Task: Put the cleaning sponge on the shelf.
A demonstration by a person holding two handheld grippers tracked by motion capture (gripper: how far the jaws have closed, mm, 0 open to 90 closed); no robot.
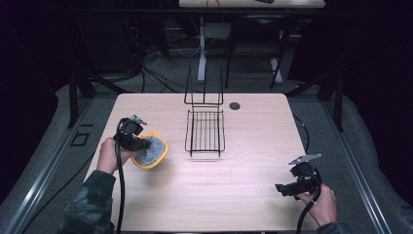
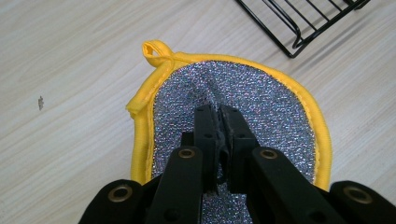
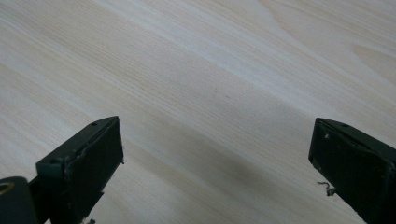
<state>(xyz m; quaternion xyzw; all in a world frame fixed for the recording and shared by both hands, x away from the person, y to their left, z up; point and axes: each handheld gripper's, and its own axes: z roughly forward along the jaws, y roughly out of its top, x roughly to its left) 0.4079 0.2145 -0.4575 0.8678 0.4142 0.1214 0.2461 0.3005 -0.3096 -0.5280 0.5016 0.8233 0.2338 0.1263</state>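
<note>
Wooden table (image 1: pixel 234 185), left claw (image 2: pixel 219 114) pinching pot holder (image 2: pixel 280 107) — rack (image 1: pixel 205 131) near.

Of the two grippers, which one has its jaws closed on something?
The left gripper: its jaws pinch the silver face of the yellow-edged scouring pad. The right gripper has its jaws wide apart over the bare table.

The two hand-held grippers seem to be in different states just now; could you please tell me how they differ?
The left hand-held gripper is shut, pinching the silver sparkly scrubbing pad with yellow edging; the right hand-held gripper stands wide open with nothing between its jaws. The left sits near the black wire rack, the right far from it. Both are black and over the light wooden table.
</note>
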